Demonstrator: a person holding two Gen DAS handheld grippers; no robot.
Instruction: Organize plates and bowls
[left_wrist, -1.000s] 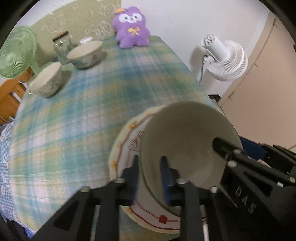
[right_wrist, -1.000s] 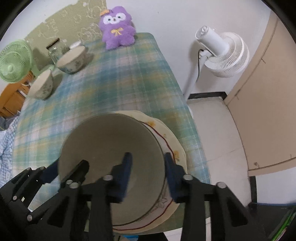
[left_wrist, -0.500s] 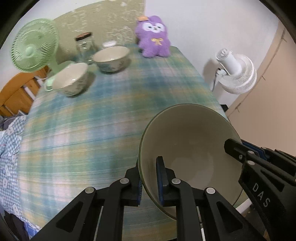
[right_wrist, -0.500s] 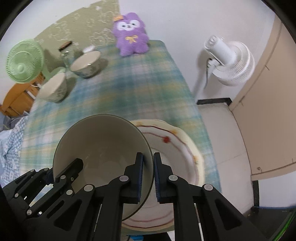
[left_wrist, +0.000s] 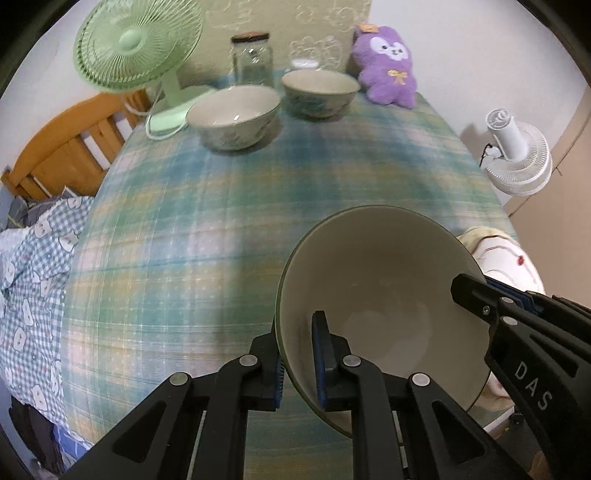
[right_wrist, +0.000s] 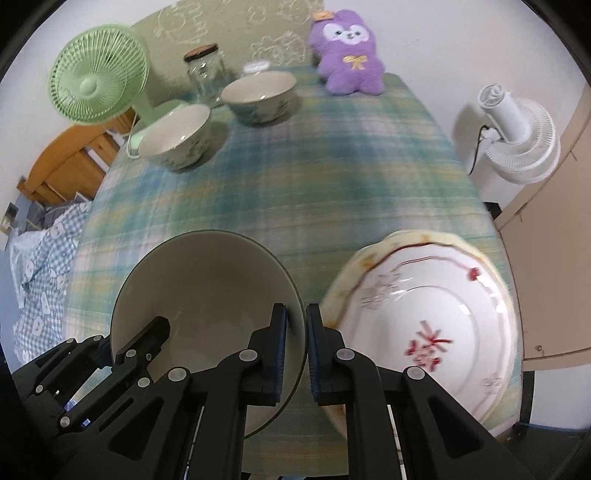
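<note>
A plain cream bowl (left_wrist: 384, 295) is held above the plaid table by both grippers. My left gripper (left_wrist: 299, 354) is shut on its left rim, one finger inside, one outside. My right gripper (right_wrist: 295, 339) is shut on its right rim; the bowl also shows in the right wrist view (right_wrist: 207, 288). A white plate with red markings (right_wrist: 436, 325) lies at the table's near right corner, also in the left wrist view (left_wrist: 506, 254). Two patterned bowls (left_wrist: 234, 116) (left_wrist: 319, 92) stand at the far side, also in the right wrist view (right_wrist: 175, 134) (right_wrist: 260, 96).
A green desk fan (left_wrist: 136, 44), a glass jar (left_wrist: 253, 59) and a purple plush toy (left_wrist: 388, 64) stand along the table's far edge. A white floor fan (right_wrist: 517, 136) stands right of the table. A wooden bed frame (left_wrist: 62, 144) and checked bedding lie left.
The right gripper closed on the bowl's rim. Both grippers lifted the bowl off the plate and carried it left, uncovering the plate.
</note>
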